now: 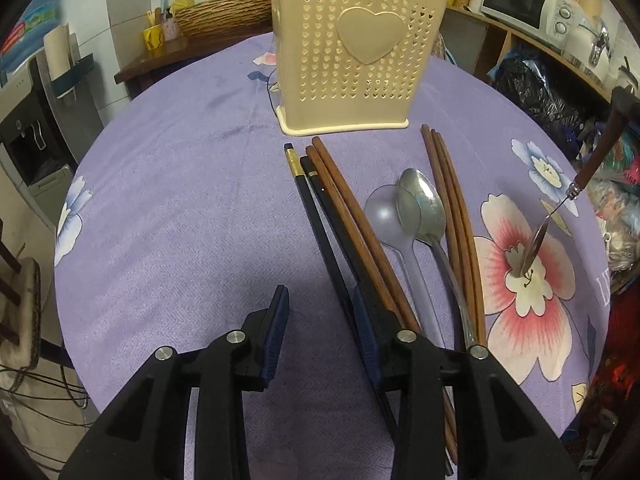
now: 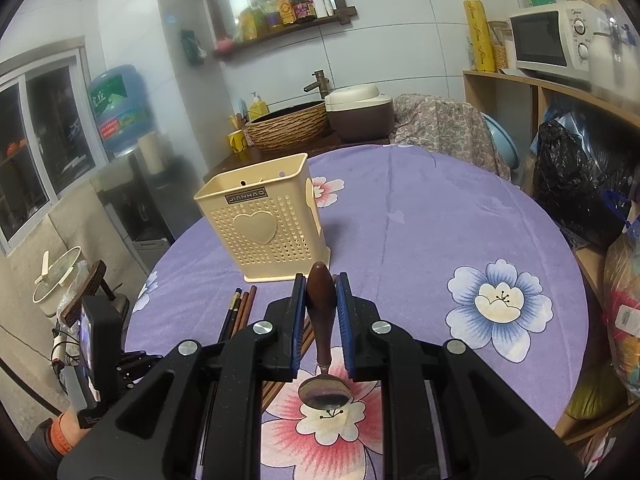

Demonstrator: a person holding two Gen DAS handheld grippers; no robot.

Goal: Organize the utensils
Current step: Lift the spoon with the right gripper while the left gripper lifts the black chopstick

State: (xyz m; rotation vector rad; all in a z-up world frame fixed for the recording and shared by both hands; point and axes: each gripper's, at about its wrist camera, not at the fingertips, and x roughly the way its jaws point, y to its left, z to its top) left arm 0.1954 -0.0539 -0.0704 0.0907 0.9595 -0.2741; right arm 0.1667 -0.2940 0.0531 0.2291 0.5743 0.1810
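We have the wooden-handled spoon clamped in the right gripper, its dark handle squeezed between the two blue-padded fingers and its long axis running along them — handle tip pointing away from us toward the holder, bowl hanging low over the pink flower of the tabletop. From the left wrist view the same spoon stands steeply tilted, bowl down, and we cannot tell whether the bowl touches the cloth. The cream holder lies ahead and a little to the left of the right fingers, near but apart, its open top higher than the spoon's handle; we judge the next move needs a lift and a swing leftward before the spoon can drop in. The left gripper is wide open and holds nothing — its right finger sits over the near ends of the black chopsticks, which lie lengthwise toward the holder beside the brown chopsticks, a plastic spoon and a metal spoon.
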